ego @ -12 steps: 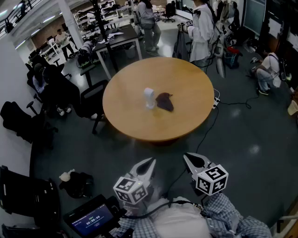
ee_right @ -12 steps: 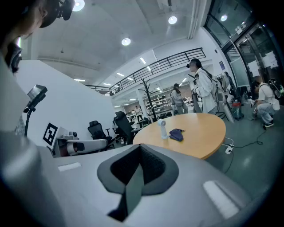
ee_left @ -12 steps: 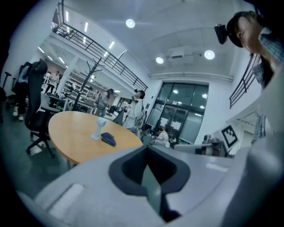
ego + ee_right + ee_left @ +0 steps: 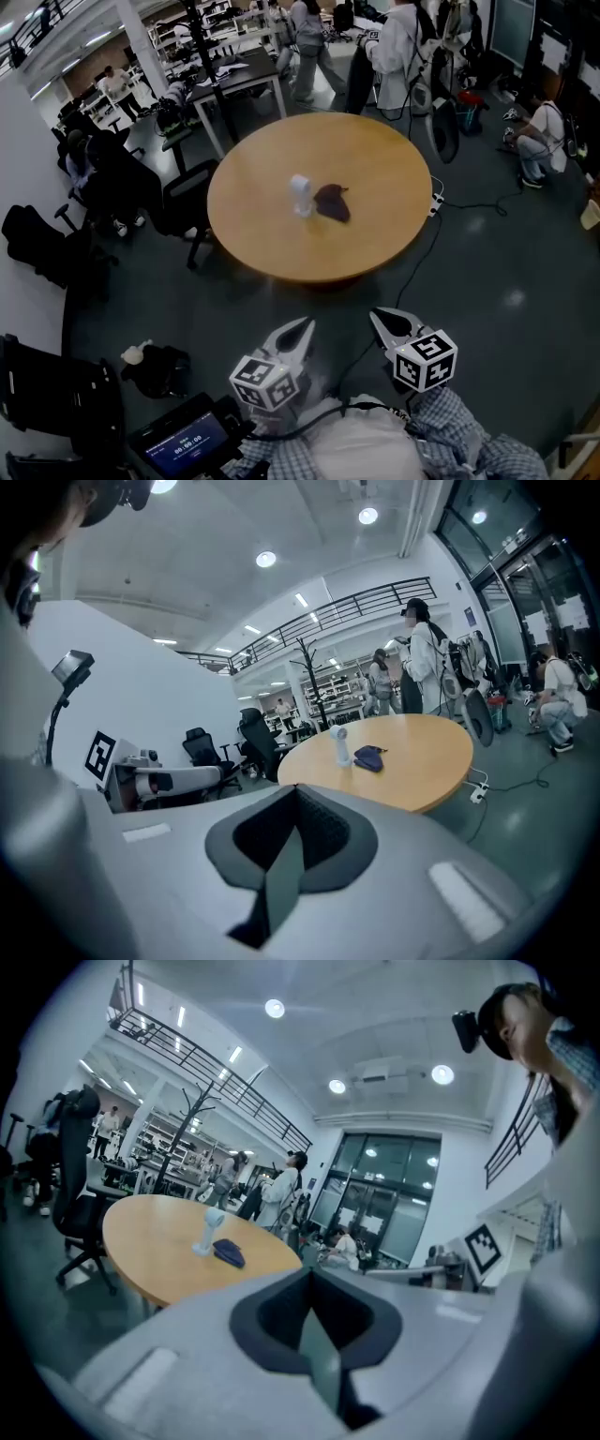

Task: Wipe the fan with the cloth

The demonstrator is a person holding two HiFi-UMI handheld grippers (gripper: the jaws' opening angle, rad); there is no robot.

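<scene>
The wipe has not yet begun. I hold both grippers low in the head view, well short of the table (image 4: 272, 246), and neither one carries anything.

My left gripper (image 4: 298, 331) has its jaws pressed together on nothing, as its own view shows: the dark pads meet in a single seam with no gap and no fabric between them. It points across the floor toward the table.

The fan (image 4: 300, 196), small and white, stands upright near the middle of the round wooden top. The cloth (image 4: 332, 203), a dark crumpled heap, lies on the table just beside the fan, on its right in the head view. I cannot tell whether the two touch.

My right gripper (image 4: 392, 326) matches the left, with its jaws closed together and empty, and it is aimed at the same table from well back.

By my reading, every step is left: walking up to the table, picking up the cloth, steadying the fan and rubbing it over.

The count stands at one fan, one cloth, one table and two grippers. Each gripper bears one marker cube, left (image 4: 263, 382) and right (image 4: 427, 361). Several people stand or crouch beyond the table, too small and overlapped for a firm number.
</scene>
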